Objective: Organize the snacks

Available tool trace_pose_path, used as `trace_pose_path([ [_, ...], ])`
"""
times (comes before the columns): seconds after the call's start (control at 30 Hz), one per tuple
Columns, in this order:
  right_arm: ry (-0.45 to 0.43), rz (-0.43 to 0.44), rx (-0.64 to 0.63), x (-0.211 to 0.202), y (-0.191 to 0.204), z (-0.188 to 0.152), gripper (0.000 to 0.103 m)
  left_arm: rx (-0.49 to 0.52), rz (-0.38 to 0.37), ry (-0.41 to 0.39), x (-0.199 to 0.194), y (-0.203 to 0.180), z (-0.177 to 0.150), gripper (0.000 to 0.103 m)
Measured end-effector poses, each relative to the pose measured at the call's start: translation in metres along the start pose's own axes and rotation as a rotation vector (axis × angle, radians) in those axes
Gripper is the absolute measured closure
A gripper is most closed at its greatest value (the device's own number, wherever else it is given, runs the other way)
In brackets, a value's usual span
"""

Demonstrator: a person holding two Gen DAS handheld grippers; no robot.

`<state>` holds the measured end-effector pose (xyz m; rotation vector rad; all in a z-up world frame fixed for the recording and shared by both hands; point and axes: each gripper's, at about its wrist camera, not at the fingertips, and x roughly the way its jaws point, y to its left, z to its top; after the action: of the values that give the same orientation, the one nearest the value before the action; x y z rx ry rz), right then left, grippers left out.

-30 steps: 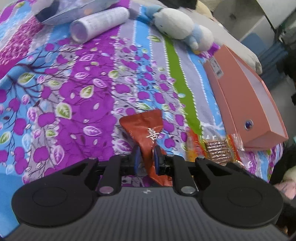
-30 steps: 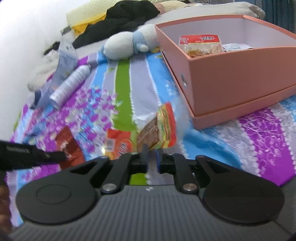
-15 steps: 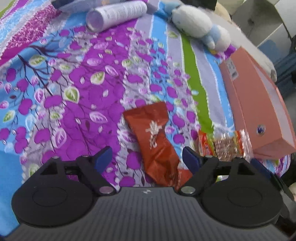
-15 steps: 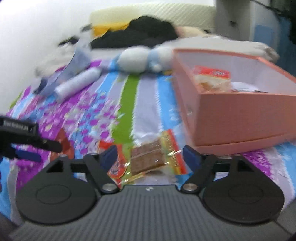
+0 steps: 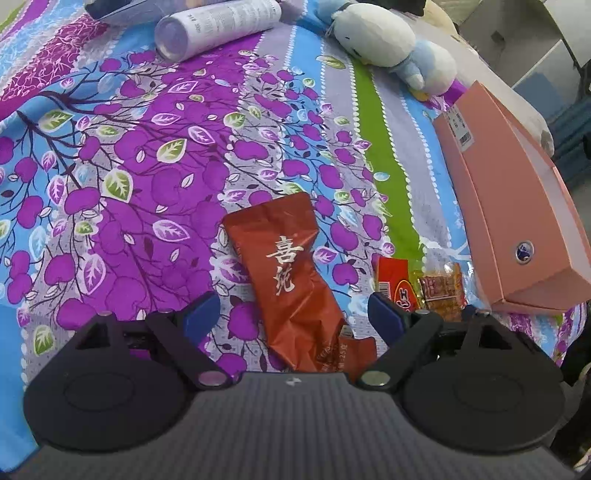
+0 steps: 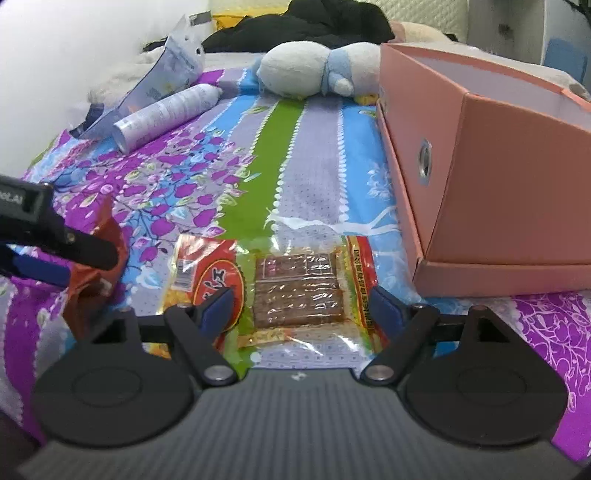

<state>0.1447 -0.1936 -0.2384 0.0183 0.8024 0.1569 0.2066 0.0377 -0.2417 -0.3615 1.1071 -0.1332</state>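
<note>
A red-brown snack packet (image 5: 284, 266) with white characters lies flat on the flowered bedspread. My left gripper (image 5: 293, 312) straddles its near end, jaws opening wide, pads clear of it. A clear packet of brown bars (image 6: 295, 288) with red and yellow edges lies between the fingers of my right gripper (image 6: 301, 304). Those jaws are closing, but the pads do not press on it. The open pink box (image 6: 498, 166) stands just right of that packet. In the right wrist view the left gripper's fingers (image 6: 88, 251) reach in from the left over the red-brown packet (image 6: 92, 280).
A white bottle (image 5: 214, 26) and a silver pouch (image 6: 162, 74) lie at the far left of the bed. A white and blue plush toy (image 5: 384, 40) rests beyond the box (image 5: 517, 206). Dark clothes (image 6: 303, 26) are piled at the headboard.
The left gripper let go of the red-brown packet and its jaws spread wide; the packet now lies flat. The right gripper opened from nearly shut and sank over the clear packet.
</note>
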Motion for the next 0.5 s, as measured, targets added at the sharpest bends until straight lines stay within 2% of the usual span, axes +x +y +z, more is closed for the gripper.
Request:
trace_pose_path([
  [0.07, 0.008, -0.011, -0.022, -0.001, 0.007, 0.001, 0.040, -0.007, 0.000, -0.003, 0.000, 0.000, 0.000, 0.014],
  [0.17, 0.014, -0.013, -0.041, -0.003, 0.012, 0.002, 0.049, -0.018, -0.006, -0.006, -0.001, 0.001, 0.000, 0.014],
  [0.4, 0.021, -0.007, -0.019, -0.010, 0.009, 0.005, 0.050, 0.004, -0.003, -0.012, -0.002, -0.006, -0.001, 0.015],
  [0.5, 0.020, -0.013, -0.031, -0.016, 0.010, 0.007, 0.050, 0.034, 0.009, -0.016, 0.000, -0.014, -0.001, 0.023],
])
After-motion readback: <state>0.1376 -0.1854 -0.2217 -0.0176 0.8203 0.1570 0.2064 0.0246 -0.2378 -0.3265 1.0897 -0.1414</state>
